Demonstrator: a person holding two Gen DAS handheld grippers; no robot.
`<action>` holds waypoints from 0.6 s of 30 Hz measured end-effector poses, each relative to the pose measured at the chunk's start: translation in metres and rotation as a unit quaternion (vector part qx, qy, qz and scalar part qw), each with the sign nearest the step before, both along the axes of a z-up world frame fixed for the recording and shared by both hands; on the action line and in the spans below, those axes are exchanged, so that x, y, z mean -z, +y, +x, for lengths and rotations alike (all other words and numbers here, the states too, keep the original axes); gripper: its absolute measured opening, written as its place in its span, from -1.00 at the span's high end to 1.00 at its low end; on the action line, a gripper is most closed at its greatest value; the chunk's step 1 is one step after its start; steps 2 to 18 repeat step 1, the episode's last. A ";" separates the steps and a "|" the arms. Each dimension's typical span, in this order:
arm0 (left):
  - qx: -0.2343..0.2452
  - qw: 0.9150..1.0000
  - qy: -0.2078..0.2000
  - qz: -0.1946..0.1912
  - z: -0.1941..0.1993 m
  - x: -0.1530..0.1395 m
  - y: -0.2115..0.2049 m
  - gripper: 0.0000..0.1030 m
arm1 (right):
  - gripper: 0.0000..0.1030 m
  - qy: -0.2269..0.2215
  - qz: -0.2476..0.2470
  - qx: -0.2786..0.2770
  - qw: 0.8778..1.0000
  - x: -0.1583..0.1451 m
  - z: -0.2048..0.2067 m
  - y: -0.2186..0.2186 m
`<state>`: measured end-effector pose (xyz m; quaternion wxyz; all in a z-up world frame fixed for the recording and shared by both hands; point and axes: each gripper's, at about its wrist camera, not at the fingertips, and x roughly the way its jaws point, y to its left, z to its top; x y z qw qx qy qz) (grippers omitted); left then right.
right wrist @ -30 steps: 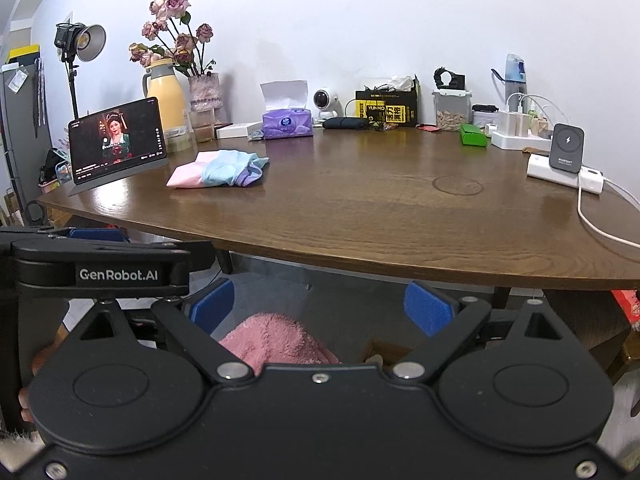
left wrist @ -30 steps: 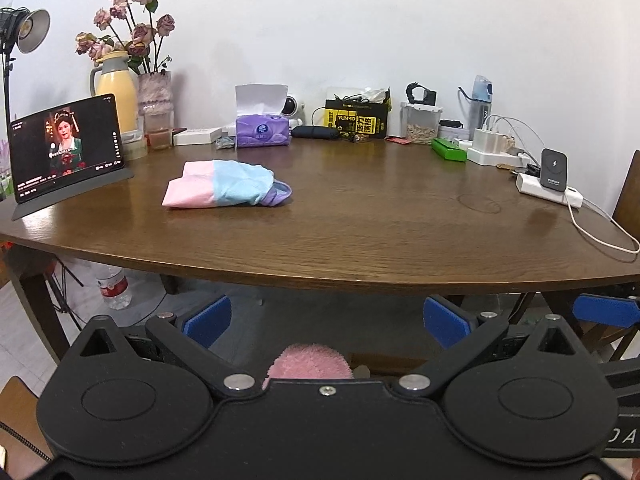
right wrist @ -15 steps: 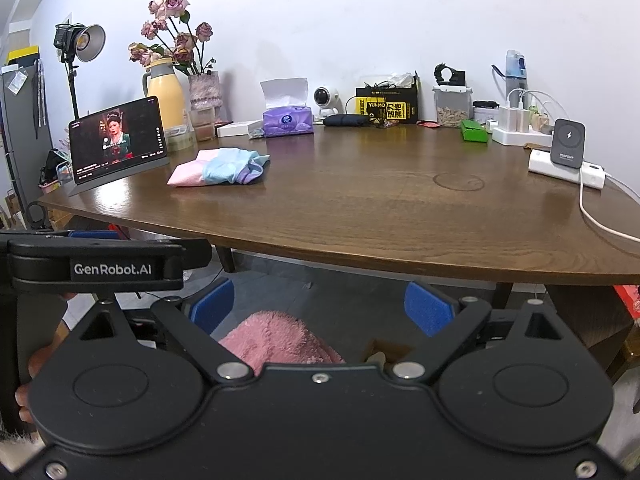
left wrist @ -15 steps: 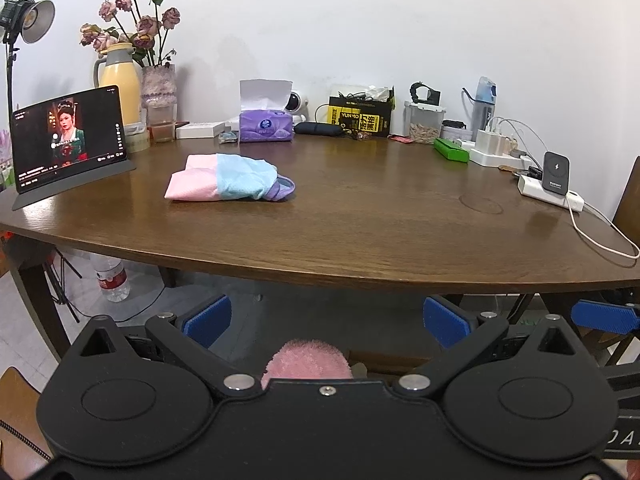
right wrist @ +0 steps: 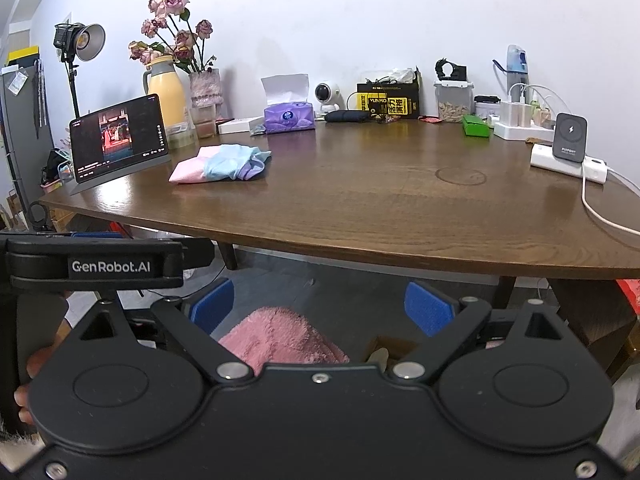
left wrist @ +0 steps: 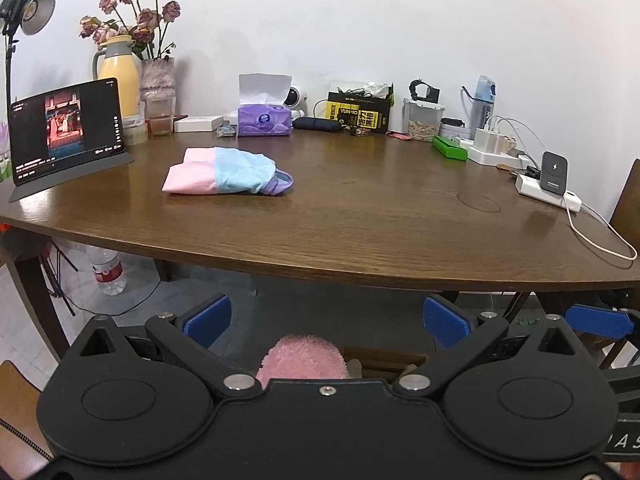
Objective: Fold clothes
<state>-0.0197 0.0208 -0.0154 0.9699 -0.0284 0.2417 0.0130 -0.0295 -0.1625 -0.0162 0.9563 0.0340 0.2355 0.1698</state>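
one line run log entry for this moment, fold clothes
stage: before reach | left hand-held gripper: open, below table edge | right hand-held gripper: open, empty | folded garment: on table, untouched

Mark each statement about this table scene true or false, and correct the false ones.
1. The pink and blue garment lies folded on the table. True.
2. The left gripper is shut on the garment. False: it is open, below the table edge.
3. The tablet shows a video. True.
4. The tissue box is green. False: it is purple.
5. The right gripper is open. True.
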 end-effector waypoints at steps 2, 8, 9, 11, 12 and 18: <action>-0.001 1.000 -0.001 0.000 0.000 0.000 0.000 -1.00 | -0.86 0.000 0.000 0.000 1.000 0.000 0.000 0.000; -0.001 1.000 -0.001 0.000 0.000 0.000 0.000 -1.00 | -0.86 0.000 0.000 0.000 1.000 0.000 0.000 0.000; -0.001 1.000 -0.001 0.000 0.000 0.000 0.000 -1.00 | -0.86 0.000 0.000 0.000 1.000 0.000 0.000 0.000; -0.001 1.000 -0.001 0.000 0.000 0.000 0.000 -1.00 | -0.86 0.000 0.000 0.000 1.000 0.000 0.000 0.000; -0.001 1.000 -0.001 0.000 0.000 0.000 0.000 -1.00 | -0.86 0.000 0.000 0.000 1.000 0.000 0.000 0.000; -0.001 1.000 -0.001 0.000 0.000 0.000 0.000 -1.00 | -0.86 0.000 0.000 0.000 1.000 0.000 0.000 0.000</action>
